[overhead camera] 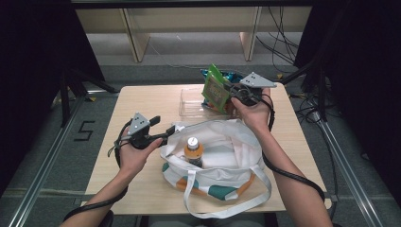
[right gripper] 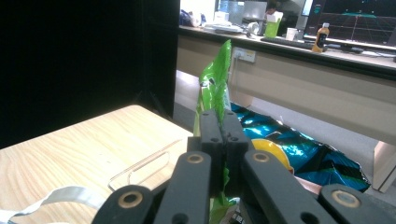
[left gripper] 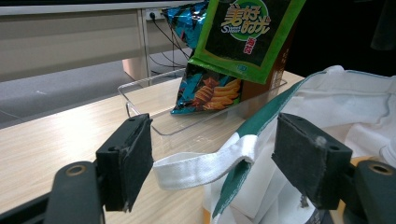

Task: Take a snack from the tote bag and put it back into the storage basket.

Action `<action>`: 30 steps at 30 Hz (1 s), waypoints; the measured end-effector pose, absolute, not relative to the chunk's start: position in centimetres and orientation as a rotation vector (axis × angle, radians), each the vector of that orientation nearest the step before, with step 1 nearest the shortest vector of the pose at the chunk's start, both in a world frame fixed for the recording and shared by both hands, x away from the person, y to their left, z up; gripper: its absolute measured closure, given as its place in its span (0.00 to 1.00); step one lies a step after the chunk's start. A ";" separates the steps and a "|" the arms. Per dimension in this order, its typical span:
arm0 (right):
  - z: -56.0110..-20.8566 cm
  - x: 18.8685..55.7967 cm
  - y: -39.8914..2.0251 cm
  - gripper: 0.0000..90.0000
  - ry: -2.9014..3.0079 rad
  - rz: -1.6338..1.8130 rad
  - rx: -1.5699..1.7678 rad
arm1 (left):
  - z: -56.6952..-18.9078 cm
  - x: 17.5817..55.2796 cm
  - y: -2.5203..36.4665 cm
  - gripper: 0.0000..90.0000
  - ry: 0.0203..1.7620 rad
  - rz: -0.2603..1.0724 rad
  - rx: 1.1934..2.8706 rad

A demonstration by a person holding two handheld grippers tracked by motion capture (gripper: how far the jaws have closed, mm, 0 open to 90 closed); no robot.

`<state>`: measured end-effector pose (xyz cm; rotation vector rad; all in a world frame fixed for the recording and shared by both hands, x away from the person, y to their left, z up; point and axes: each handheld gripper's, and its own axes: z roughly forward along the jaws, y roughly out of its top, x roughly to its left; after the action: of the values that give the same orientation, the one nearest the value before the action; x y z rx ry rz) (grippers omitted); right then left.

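Note:
A white tote bag (overhead camera: 227, 142) with green and orange patches lies open on the table, and a bottle (overhead camera: 193, 150) of orange drink stands inside it. My left gripper (overhead camera: 163, 135) is open at the bag's left rim. The bag's white strap (left gripper: 201, 165) runs between its spread jaws, and neither pad presses on it. My right gripper (overhead camera: 230, 94) is shut on the edge of a green snack packet (overhead camera: 215, 90), held upright above a clear tray (overhead camera: 191, 106). In the right gripper view the green packet (right gripper: 215, 93) rises from the shut jaws.
A blue chip packet (left gripper: 205, 91) leans in the clear tray (left gripper: 140, 100) at the back of the wooden table (overhead camera: 142, 104). Cables lie on the floor behind the table and to its right. A metal frame runs along both sides.

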<state>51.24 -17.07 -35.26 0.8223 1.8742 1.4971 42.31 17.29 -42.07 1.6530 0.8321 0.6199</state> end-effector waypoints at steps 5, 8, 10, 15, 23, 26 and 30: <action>-35.4 51.6 -17.1 1.00 1.872 1.492 0.824 | -42.1 42.3 17.3 0.30 0.831 0.621 1.653; -35.4 51.7 -17.2 1.00 1.866 1.488 0.818 | -42.1 42.3 17.2 0.30 0.831 0.620 1.654; -35.4 51.8 -17.1 1.00 1.862 1.487 0.828 | -42.1 42.3 17.2 0.30 0.830 0.621 1.654; -35.4 52.0 -17.0 1.00 1.855 1.481 0.817 | -42.1 42.3 17.2 0.30 0.833 0.618 1.653; -35.5 52.2 -16.7 1.00 1.873 1.478 0.806 | -42.1 42.3 17.3 0.30 0.829 0.620 1.656; -35.6 52.2 -16.5 1.00 1.870 1.480 0.817 | -42.1 42.3 17.2 0.30 0.831 0.619 1.654; -35.7 52.4 -16.4 1.00 1.878 1.491 0.817 | -42.1 42.3 17.3 0.30 0.829 0.622 1.656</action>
<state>52.38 -16.36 -35.74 0.8166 1.8783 1.4911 42.34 17.28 -42.06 1.6556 0.8287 0.6219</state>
